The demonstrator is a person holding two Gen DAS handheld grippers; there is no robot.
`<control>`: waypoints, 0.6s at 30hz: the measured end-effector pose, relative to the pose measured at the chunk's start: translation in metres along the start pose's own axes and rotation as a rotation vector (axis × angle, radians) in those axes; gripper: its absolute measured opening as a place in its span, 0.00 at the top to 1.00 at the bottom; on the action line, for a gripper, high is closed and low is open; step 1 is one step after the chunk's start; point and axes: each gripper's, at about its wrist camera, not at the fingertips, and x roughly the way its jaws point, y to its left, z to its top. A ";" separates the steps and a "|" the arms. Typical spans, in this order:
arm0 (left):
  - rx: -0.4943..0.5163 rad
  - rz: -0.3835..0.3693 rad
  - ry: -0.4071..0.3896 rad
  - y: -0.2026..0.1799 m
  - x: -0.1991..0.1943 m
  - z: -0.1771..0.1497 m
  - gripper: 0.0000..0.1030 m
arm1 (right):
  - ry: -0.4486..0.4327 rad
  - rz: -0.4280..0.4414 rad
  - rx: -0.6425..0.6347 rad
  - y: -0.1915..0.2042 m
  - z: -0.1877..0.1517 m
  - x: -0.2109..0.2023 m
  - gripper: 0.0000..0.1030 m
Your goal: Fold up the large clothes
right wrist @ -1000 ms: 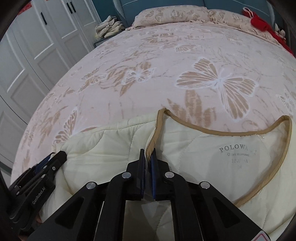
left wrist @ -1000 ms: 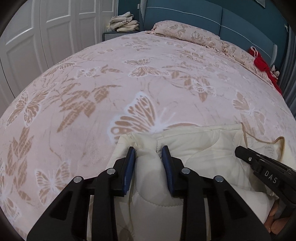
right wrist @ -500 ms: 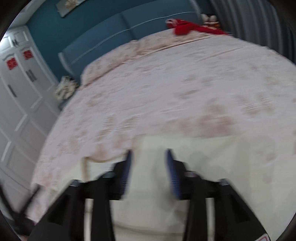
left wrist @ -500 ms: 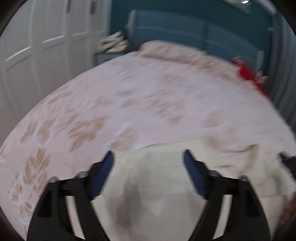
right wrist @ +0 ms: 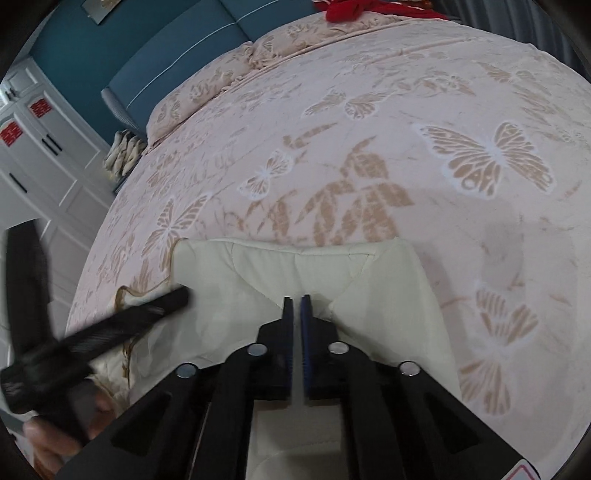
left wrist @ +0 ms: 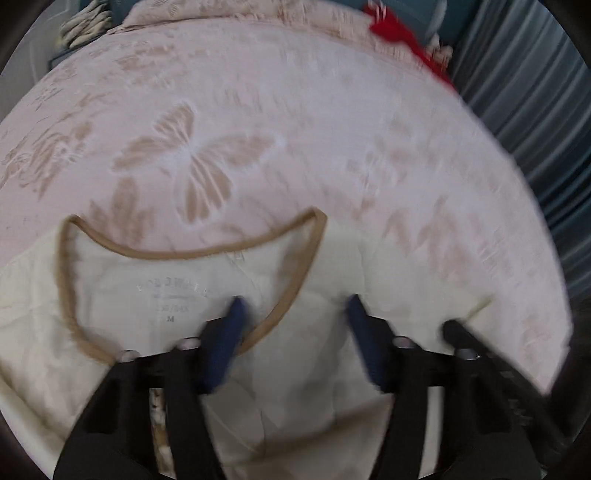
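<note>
A cream quilted garment (left wrist: pixel 122 280) lies on the bed's near edge, its tan-trimmed neckline (left wrist: pixel 192 253) and size label facing up. My left gripper (left wrist: pixel 295 301) hovers over the neckline's right side. Its jaws are closing with cloth under them, and the pads press on nothing. In the right wrist view the same garment (right wrist: pixel 369 280) shows a folded corner. My right gripper (right wrist: pixel 296 300) is shut on it, and creases run to its tips. One of the left gripper's fingers (right wrist: pixel 147 312) reaches in from the left, held by a hand (right wrist: pixel 48 439).
The bedspread (right wrist: pixel 369 166) is pink with butterflies and stretches far beyond the garment. Pillows (right wrist: pixel 207 99) and a red cloth (left wrist: pixel 399 33) lie by the blue headboard (right wrist: pixel 177 62). A white wardrobe (right wrist: pixel 55 158) and a pile of clothes (right wrist: pixel 122 151) stand left; a grey curtain (left wrist: pixel 528 103) hangs right.
Both grippers let go of the garment, opened and swept to the right along it. The left now sits by the neckline, partly closed again. The right has shut at the far corner.
</note>
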 end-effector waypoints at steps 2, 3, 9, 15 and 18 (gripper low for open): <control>0.030 0.041 -0.044 -0.003 0.002 -0.007 0.60 | -0.008 0.006 -0.011 0.000 -0.001 0.003 1.00; 0.037 0.053 -0.055 -0.003 0.001 -0.008 0.67 | -0.018 0.002 -0.015 0.000 -0.002 0.004 1.00; 0.017 0.080 -0.125 0.005 0.002 -0.015 0.80 | -0.063 -0.077 -0.038 0.002 -0.009 0.013 1.00; 0.032 0.191 -0.216 0.005 -0.036 -0.014 0.77 | -0.088 -0.195 -0.032 0.004 0.003 -0.008 1.00; 0.036 0.223 -0.270 0.040 -0.081 -0.018 0.39 | -0.196 -0.274 -0.103 0.028 0.007 -0.057 0.86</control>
